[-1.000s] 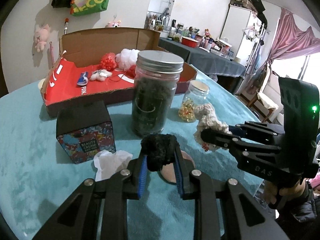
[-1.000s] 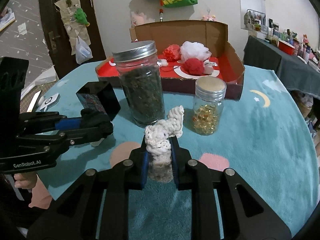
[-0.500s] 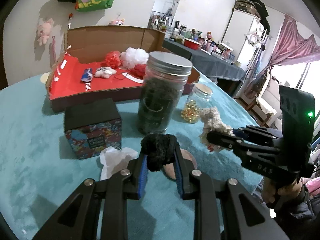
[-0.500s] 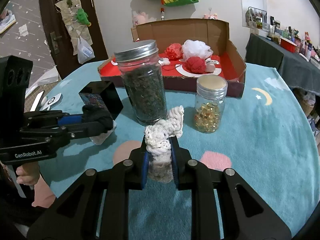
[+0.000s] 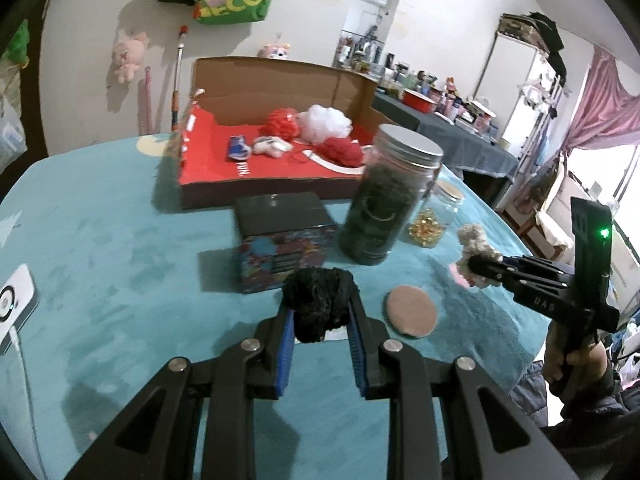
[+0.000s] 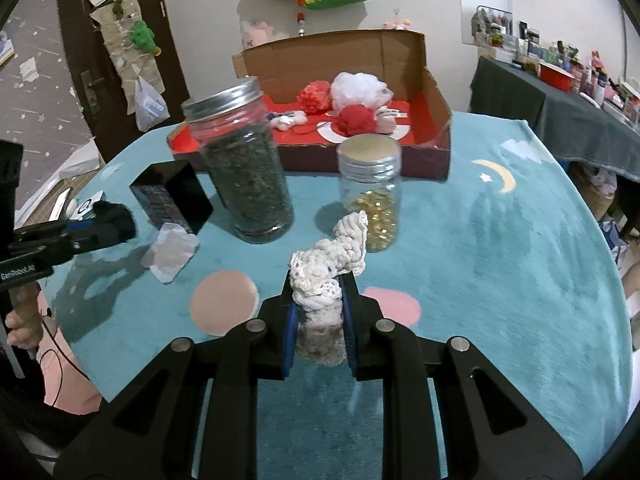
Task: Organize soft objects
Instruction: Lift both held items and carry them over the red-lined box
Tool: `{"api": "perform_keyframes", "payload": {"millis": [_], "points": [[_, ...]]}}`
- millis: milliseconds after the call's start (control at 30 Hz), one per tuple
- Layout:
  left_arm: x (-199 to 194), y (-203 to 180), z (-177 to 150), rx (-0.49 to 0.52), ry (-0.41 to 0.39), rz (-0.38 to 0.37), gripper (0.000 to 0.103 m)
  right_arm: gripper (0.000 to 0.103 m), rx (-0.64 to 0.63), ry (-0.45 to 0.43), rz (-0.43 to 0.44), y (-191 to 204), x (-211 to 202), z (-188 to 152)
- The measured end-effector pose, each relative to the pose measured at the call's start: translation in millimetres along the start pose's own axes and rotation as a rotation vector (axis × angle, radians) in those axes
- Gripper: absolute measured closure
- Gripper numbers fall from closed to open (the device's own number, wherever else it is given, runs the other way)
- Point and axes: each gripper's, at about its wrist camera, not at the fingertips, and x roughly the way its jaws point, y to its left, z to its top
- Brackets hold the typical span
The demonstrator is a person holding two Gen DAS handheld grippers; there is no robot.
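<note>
My left gripper (image 5: pixel 319 312) is shut on a black fuzzy pom-pom (image 5: pixel 319 298), held above the teal tablecloth in front of the dark patterned box (image 5: pixel 286 240). My right gripper (image 6: pixel 318 300) is shut on a cream crocheted piece (image 6: pixel 326 264) that sticks up past the fingertips. Each gripper shows in the other's view: the right gripper (image 5: pixel 478 270) with the cream piece at the right, the left gripper (image 6: pixel 108 226) with the black pom-pom at the left. The open cardboard box (image 5: pixel 280 80) with a red floor holds red and white soft balls (image 5: pixel 324 122) at the back of the table.
A tall jar of dark leaves (image 6: pixel 244 168) and a small jar of golden capsules (image 6: pixel 370 188) stand in front of the cardboard box. A crumpled white tissue (image 6: pixel 170 254) lies beside the patterned box (image 6: pixel 172 198). A white device (image 5: pixel 14 304) sits at the table's left edge.
The left gripper with the black pom-pom has shifted left across the table, so the jars and boxes slid right in its view. The right gripper has stayed nearly still with the cream piece.
</note>
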Motion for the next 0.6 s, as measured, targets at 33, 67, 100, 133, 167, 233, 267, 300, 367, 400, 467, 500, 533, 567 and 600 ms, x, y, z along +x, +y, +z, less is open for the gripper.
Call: {"api": "perform_keyframes", "payload": {"millis": [33,67,100,133,167,233,267,300,367,400,467,500,533,567,600], "points": [[-1.6,3.0,-1.0,-0.005,-0.001,0.010,0.077,0.085,0.003,0.000,-0.006,-2.1,-0.3,-0.1],[-2.3,6.9,-1.9,-0.010,0.001,0.020,0.077,0.085,0.007,0.000,-0.010,-4.1,-0.5,-0.2],[-3.3,10.9,-2.7,-0.017,0.003,0.029,0.077,0.085,0.010,0.000,-0.015,-6.3,-0.5,-0.3],[-4.1,13.9,-3.7,-0.022,0.004,0.034,0.077,0.085,0.014,0.001,-0.020,-8.0,-0.3,-0.4],[-4.9,19.4,-5.0,-0.036,0.006,0.040,0.077,0.085,0.018,0.002,-0.024,-9.9,-0.2,-0.4],[-4.9,28.2,-6.0,-0.049,0.010,0.048,0.077,0.085,0.026,0.002,-0.030,-13.7,-0.3,-0.5],[-4.7,32.4,-7.2,-0.055,0.012,0.058,0.077,0.085,0.029,0.003,-0.034,-15.3,-0.5,-0.7],[-4.6,36.1,-7.9,-0.060,0.015,0.070,0.077,0.085,0.029,0.002,-0.039,-16.8,-0.9,-0.7],[-4.3,42.9,-8.1,-0.072,0.017,0.085,0.077,0.085,0.033,-0.003,-0.057,-20.5,-1.8,-0.4],[-3.8,47.5,-8.2,-0.080,0.017,0.090,0.077,0.085,0.036,-0.003,-0.066,-23.0,-1.7,-0.1],[-2.6,55.0,-8.1,-0.086,0.016,0.101,0.077,0.085,0.040,-0.004,-0.071,-26.2,-1.2,0.6],[-2.1,57.2,-7.5,-0.087,0.015,0.104,0.077,0.085,0.039,-0.006,-0.077,-27.7,-1.2,0.8],[-1.6,58.9,-6.9,-0.088,0.014,0.105,0.077,0.085,0.037,-0.008,-0.088,-28.8,-0.9,1.0],[-0.6,62.0,-6.1,-0.087,0.014,0.104,0.077,0.085,0.036,-0.014,-0.095,-30.5,-1.1,1.2],[1.0,65.0,-5.3,-0.087,0.017,0.106,0.077,0.085,0.040,-0.020,-0.098,-32.5,-1.3,1.5]]}}
